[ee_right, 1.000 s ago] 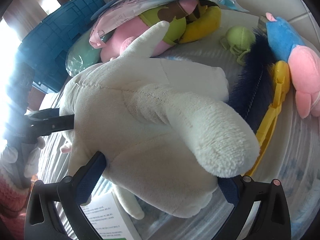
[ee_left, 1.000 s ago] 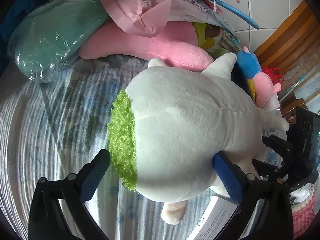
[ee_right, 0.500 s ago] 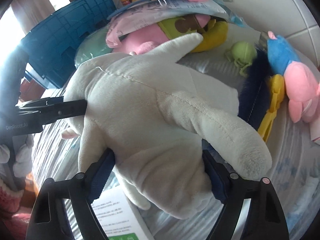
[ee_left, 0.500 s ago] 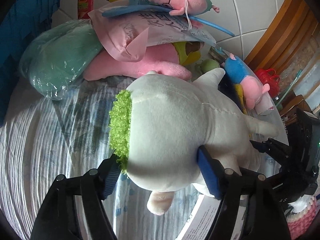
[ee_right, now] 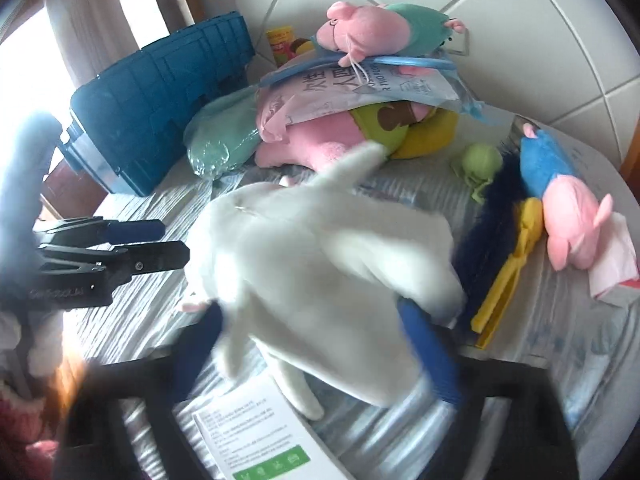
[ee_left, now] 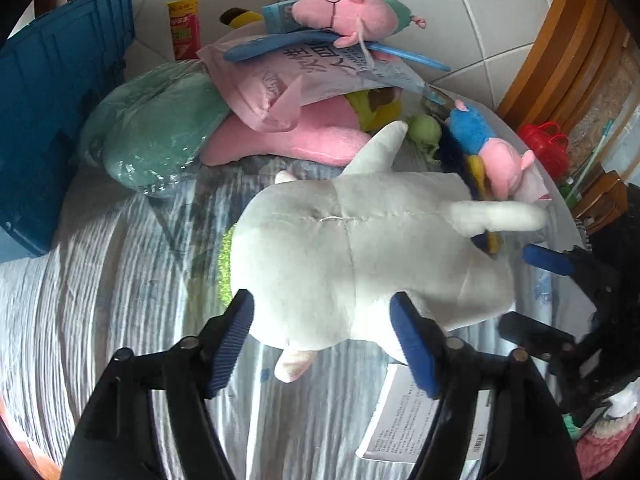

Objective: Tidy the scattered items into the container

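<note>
A big white plush toy (ee_left: 360, 248) lies lengthwise over the striped bedspread, its green patch turned mostly underneath. My left gripper (ee_left: 320, 300) has its blue pads on the toy's lower end, gripping only near their tips while the jaws ease apart. My right gripper (ee_right: 310, 308) straddles the other end (ee_right: 320, 272); its jaws are spreading wide and the pads stand off the fur. This view is blurred. The blue container (ee_left: 60, 100) stands at the far left, also seen as the blue container (ee_right: 160, 100).
Behind the toy is a pile: a bagged green cushion (ee_left: 152, 140), a pink plush, a pink packet and a pig plush (ee_left: 352, 12). Another pig plush (ee_right: 568, 208) and a yellow-handled brush (ee_right: 504, 264) lie right. A printed white box (ee_left: 420, 412) lies near me.
Both grippers closed in on the white plush and rose with it. The right jaws have since spread wide again. The toy rolled, hiding most of its green patch.
</note>
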Motion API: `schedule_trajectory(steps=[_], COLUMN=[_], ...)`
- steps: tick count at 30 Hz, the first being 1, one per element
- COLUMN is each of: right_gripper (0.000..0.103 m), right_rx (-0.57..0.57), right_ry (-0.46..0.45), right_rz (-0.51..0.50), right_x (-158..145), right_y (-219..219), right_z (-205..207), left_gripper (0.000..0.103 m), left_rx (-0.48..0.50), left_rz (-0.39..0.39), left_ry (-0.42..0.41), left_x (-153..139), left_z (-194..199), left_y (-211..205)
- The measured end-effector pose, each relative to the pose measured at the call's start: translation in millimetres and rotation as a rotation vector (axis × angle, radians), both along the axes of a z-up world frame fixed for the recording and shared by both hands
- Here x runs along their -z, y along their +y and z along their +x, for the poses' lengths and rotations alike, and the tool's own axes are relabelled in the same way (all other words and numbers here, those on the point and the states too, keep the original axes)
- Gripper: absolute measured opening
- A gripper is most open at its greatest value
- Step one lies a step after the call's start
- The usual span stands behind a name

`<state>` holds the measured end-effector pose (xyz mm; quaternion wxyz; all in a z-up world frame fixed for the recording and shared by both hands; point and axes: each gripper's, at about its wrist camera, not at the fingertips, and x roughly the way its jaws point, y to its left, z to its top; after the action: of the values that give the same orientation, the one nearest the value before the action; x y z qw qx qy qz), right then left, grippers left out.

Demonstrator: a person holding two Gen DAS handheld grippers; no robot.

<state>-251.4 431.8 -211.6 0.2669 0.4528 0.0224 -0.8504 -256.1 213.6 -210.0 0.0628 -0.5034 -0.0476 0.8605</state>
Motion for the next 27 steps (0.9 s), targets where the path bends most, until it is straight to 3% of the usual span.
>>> schedule_trajectory(steps=[3,9,12,18,23,27], right_gripper=[0.102,0.102,0.102,0.103,0.103,0.103], right_rx=[0.031,0.131,0.123,0.028,-0.01,-0.037], right_ry=[-0.005,-0.119,-0.156,-0.198,-0.224,-0.245], right_rz=[0.016,-0.108,-0.146,-0.122,-0.066,-0.128], right_x=[1,21,28,41,67,83], right_y=[12,47,50,34,16,11], right_z=[0,-15,-19,-31,-52,-63], left_gripper=[0.082,0.102,0.102,0.103,0.103,0.103], left_rx=[-0.044,-0.085,-0.064,-0.032,0.007,0.009], left_rz=[0.018,0.029,0.051,0.076,0.19,0.246], left_ry=[-0.008,-0.03,-0.049,-0.119,-0.131,-0.118], left_x=[4,13,19,48,65,74], left_z=[-1,-9,-16,-38,-52,-59], left_y=[-19,-38,-34,-22,-23,-29])
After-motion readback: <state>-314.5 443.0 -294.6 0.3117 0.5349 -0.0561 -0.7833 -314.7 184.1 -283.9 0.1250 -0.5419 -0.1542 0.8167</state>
